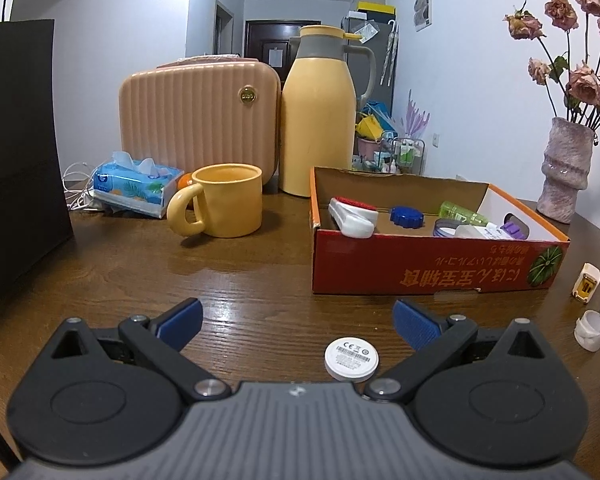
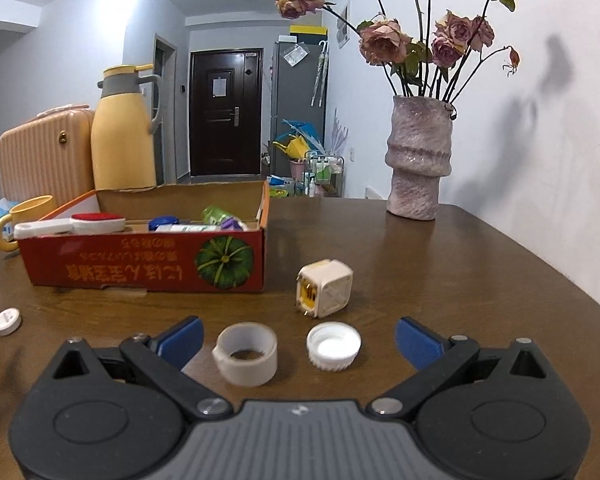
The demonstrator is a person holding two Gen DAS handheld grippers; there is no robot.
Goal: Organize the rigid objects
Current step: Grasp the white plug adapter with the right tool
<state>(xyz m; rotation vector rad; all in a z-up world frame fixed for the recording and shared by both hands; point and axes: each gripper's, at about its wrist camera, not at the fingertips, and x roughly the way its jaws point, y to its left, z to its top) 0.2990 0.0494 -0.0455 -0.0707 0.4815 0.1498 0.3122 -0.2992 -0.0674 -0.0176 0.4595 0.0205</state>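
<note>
My left gripper (image 1: 296,322) is open just above the wooden table, and a white round disc (image 1: 351,359) lies between its blue fingers, nearer the right one. My right gripper (image 2: 299,340) is open too; a white tape roll (image 2: 245,353) and a white screw cap (image 2: 333,346) lie between its fingers. A white charger plug (image 2: 325,288) lies just beyond them. The red cardboard box (image 1: 432,266) stands ahead, holding a lint brush (image 1: 352,215), a blue lid (image 1: 407,216), a green bottle (image 1: 456,209) and other small items.
A yellow mug (image 1: 224,205), tissue pack (image 1: 137,182), pink case (image 1: 198,118) and yellow thermos (image 1: 319,118) stand behind at the left. A black bag (image 1: 18,160) is at the far left. A vase of dried roses (image 2: 418,158) stands at the back right near the table edge.
</note>
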